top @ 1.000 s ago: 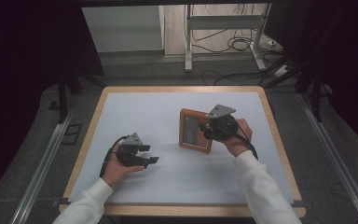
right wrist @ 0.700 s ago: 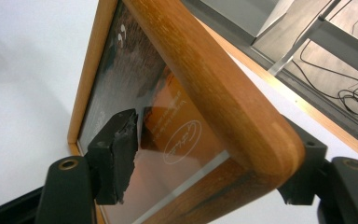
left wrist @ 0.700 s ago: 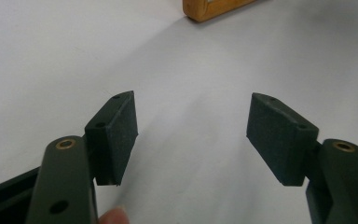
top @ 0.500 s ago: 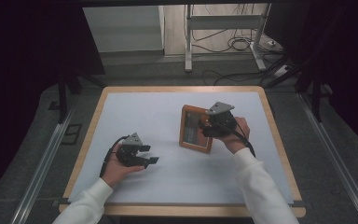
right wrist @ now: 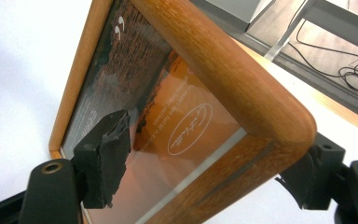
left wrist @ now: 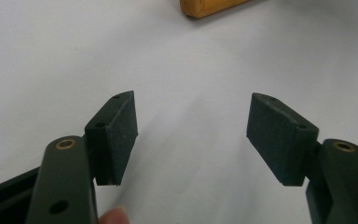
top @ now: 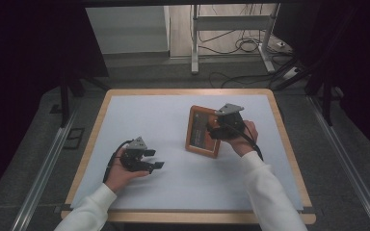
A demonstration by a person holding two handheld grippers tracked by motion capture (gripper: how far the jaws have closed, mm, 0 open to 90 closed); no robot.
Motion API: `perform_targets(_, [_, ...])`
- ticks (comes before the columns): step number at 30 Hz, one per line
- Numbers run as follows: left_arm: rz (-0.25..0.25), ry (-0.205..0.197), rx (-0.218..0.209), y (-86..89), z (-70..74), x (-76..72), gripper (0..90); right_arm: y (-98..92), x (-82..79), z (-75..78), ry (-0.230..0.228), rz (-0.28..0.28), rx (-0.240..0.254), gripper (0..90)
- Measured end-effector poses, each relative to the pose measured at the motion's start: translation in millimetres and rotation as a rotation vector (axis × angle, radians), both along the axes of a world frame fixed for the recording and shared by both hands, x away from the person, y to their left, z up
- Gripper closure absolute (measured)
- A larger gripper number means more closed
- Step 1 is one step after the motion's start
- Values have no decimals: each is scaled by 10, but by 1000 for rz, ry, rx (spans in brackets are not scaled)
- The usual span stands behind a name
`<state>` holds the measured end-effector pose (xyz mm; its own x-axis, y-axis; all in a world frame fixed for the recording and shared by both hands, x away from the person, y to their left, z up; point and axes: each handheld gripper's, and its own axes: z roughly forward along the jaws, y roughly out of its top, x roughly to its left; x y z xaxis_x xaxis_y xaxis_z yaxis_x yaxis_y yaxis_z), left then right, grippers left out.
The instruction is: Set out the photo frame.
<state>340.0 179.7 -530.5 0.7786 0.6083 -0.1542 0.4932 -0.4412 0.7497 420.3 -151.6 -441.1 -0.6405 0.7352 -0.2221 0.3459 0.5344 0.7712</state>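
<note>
Your right gripper [top: 218, 131] has just been opening around the wooden picture frame [top: 200, 132], whose corner sits between its jaws; the left pad [right wrist: 106, 156] stands clear of the glass, so the grip looks released. The frame stands tilted on the worktop [top: 139, 115], right of centre. Your left gripper [top: 150, 159] rests wide open and empty. Backing away seems all that's left.

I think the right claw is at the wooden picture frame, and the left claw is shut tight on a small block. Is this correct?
Not quite. The left claw is open and holds nothing; the left gripper view shows bare white table between its jaws. The rest stands: the right claw is at the wooden picture frame, with a corner of it between its jaws.
</note>
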Motion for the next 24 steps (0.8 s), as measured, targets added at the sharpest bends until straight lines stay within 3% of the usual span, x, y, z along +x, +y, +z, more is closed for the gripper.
perform_targets(4, [-3, -4, 0, 2, 3, 0, 326, 9, 5, -16, 3, -10, 5, 218])
perform_targets(7, [-1, -3, -2, 9, 4, 1, 326, -7, -17, -13, -13, -49, 10, 177])
perform_targets(16, [4, -6, -7, 14, 21, -12, 326, -238, -229, 31, -17, -88, 112, 155])
perform_targets(20, [2, -9, -2, 8, 21, -8, 326, -352, -405, 3, -22, -76, 157, 204])
perform_targets(24, [7, -7, -6, -1, 17, -9, 325, -427, -582, -78, -3, -66, 192, 340])
